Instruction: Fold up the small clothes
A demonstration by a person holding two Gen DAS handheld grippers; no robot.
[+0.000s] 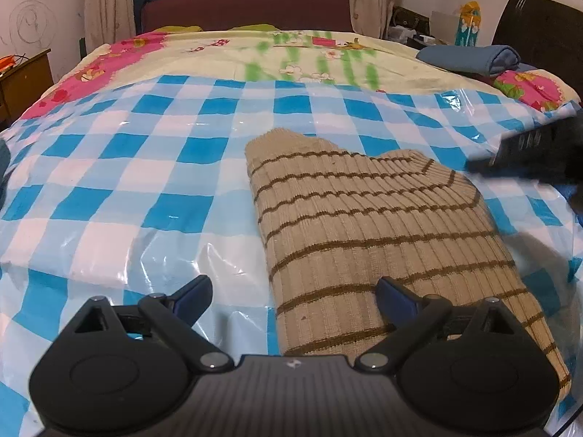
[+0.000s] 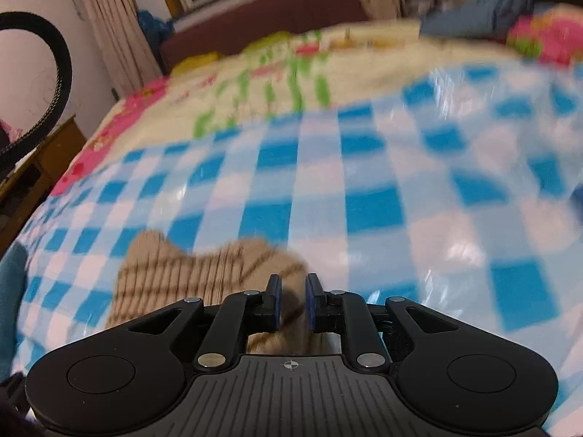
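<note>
A beige ribbed sweater (image 1: 364, 225) with thin brown stripes lies folded lengthwise on the blue-and-white checked plastic sheet (image 1: 145, 167). My left gripper (image 1: 293, 291) is open wide low over its near end. One fingertip (image 1: 391, 289) is above the knit and the other is above the sheet. In the left wrist view my right gripper (image 1: 524, 153) shows as a dark blur at the sweater's far right corner. In its own blurred view my right gripper (image 2: 293, 300) has its jaws narrow, with a bunch of the sweater (image 2: 175, 276) pinched between the blue pads.
The sheet covers a bed with a floral cover (image 1: 255, 51) and a dark red headboard (image 1: 247, 7). A folded blue garment (image 1: 473, 58) lies at the far right. A wooden cabinet (image 1: 22, 80) stands left of the bed. A black cable (image 2: 54, 83) hangs at the left.
</note>
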